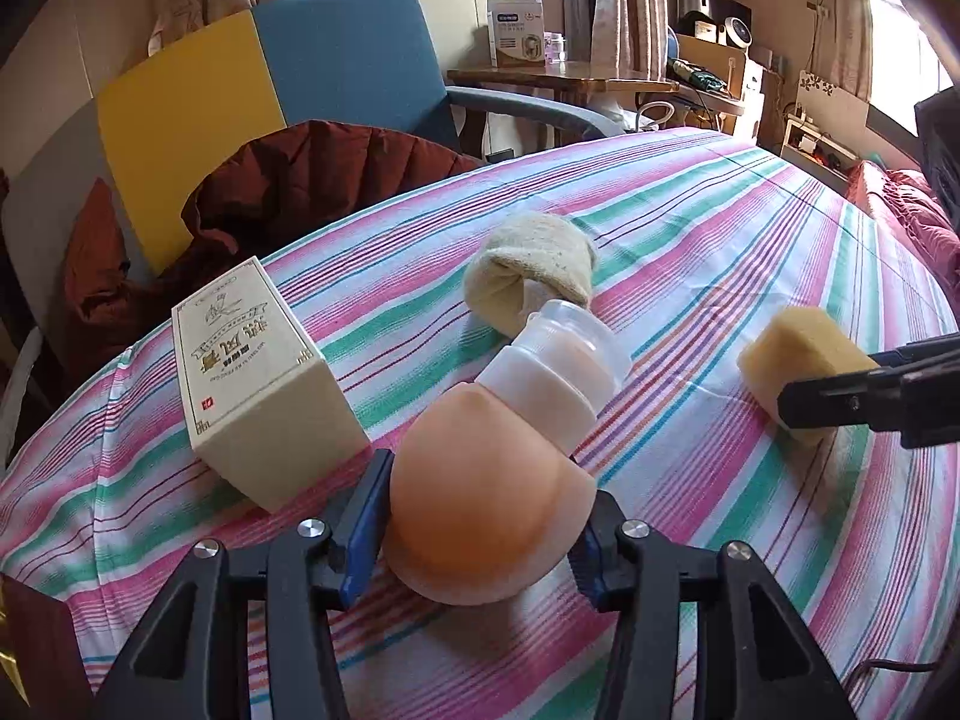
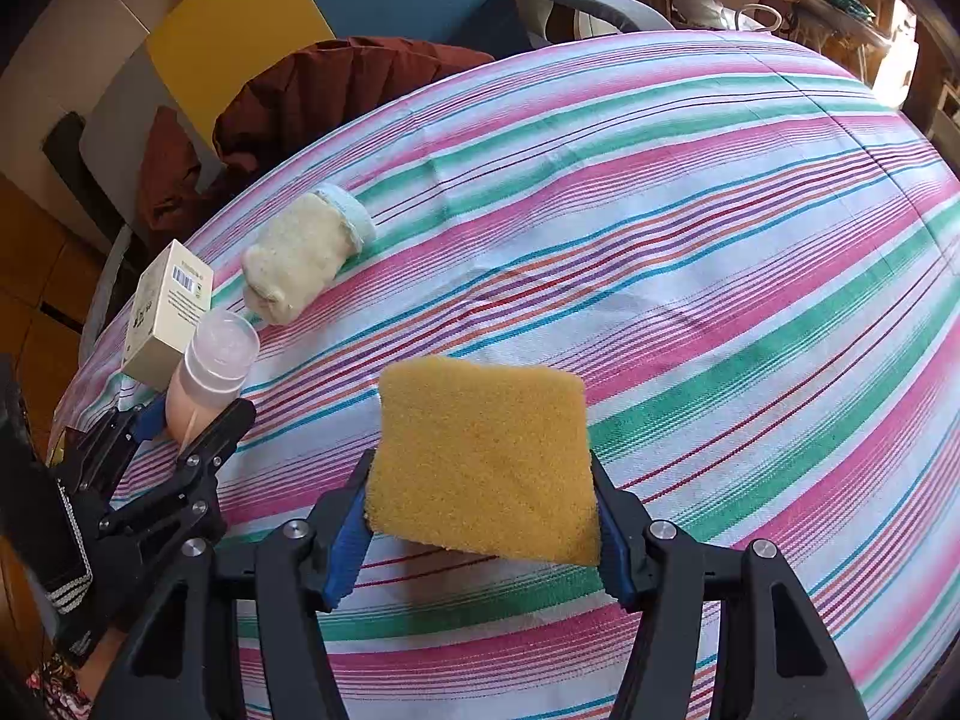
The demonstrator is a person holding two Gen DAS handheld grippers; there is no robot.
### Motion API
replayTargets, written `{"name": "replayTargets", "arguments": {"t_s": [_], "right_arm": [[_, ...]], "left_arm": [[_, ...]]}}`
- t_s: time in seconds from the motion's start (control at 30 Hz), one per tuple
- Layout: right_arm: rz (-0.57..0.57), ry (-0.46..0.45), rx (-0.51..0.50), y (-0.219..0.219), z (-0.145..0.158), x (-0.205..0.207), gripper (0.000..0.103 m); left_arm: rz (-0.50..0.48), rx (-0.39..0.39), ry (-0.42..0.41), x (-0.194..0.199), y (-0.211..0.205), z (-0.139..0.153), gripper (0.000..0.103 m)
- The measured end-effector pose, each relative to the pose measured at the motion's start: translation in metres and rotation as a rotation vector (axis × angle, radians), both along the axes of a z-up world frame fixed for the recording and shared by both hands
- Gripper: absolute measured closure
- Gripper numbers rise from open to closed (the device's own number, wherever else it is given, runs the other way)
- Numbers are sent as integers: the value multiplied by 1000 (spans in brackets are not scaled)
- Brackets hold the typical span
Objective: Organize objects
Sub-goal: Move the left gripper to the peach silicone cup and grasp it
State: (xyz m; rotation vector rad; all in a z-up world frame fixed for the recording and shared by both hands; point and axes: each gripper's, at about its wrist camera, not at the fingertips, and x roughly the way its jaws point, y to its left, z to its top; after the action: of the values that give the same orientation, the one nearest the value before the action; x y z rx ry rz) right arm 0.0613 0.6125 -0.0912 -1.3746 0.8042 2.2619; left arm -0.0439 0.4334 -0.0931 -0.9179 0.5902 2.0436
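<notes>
Both sets of jaws are closed on something: the left gripper [image 1: 480, 516] has its blue pads pressed against the round peach base of a bottle [image 1: 510, 468], and the right gripper [image 2: 483, 516] clamps a yellow sponge [image 2: 486, 456] by its two side edges. Furthest left on the striped bedsheet [image 2: 720, 240] lies a cream carton [image 1: 258, 384] with printed lettering, flat on the cloth near the bed's edge and just beside the bottle. The bottle leans away from the left wrist camera, its white collar and clear cap pointing toward a rolled beige sock [image 1: 534, 264]; the cap reaches the sock in that view, though whether they touch cannot be told. From the right wrist view the sock [image 2: 300, 258] lies on the sheet apart from the sponge, which is held slightly above the cloth with a shadow beneath it. The sheet has pink, green, blue and white stripes and is smooth, with faint creases. Beyond the left edge of the bed, a dark red garment [image 1: 312, 180] is heaped on a chair with yellow and blue back panels [image 1: 270, 66]. Further right stand a wooden side table [image 1: 558, 75] bearing a white box, curtains, and bright windows.
</notes>
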Motion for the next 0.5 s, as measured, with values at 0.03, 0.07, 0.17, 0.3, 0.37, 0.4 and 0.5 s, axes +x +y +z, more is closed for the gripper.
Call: {"name": "replayTargets", "arguments": {"t_s": [0.03, 0.07, 0.17, 0.3, 0.37, 0.4, 0.5], "right_arm": [[0, 0, 0, 0, 0, 0, 40], [0, 0, 0, 0, 0, 0, 40], [-1, 0, 0, 0, 0, 0, 40], [1, -1, 4, -1, 1, 0, 40], [1, 0, 4, -1, 1, 0, 40], [1, -1, 4, -1, 1, 0, 40], [5, -4, 7, -2, 2, -1, 40]], "left_arm": [[-3, 5, -4, 2, -2, 0, 51], [-6, 13, -11, 5, -5, 1, 51], [1, 29, -29, 12, -18, 2, 51], [36, 33, -52, 23, -30, 4, 51], [57, 35, -72, 31, -38, 5, 50], [68, 42, -77, 35, -42, 6, 50], [76, 48, -85, 45, -49, 7, 45]]}}
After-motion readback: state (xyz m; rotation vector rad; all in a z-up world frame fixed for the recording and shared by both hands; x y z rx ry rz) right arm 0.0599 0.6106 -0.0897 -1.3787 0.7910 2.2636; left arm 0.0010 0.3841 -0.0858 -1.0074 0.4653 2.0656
